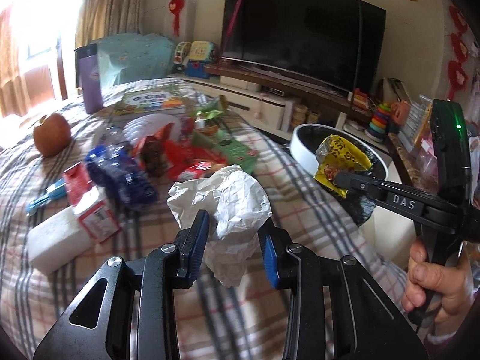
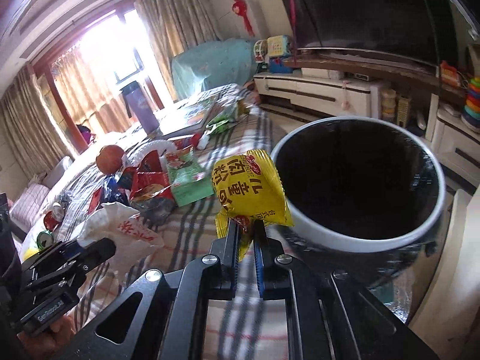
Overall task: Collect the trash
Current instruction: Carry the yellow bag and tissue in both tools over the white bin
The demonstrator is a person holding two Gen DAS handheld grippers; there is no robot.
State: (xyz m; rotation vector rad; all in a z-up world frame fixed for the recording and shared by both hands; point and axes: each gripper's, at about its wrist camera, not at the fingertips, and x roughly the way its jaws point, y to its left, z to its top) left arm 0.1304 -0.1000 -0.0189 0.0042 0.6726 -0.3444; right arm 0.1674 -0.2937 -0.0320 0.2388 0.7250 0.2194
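You get harsh daylight from the window, blown out white with glare washing the curtains, while the wrappers on the bed smear with motion blur and fisheye distortion bends and darkens every edge.
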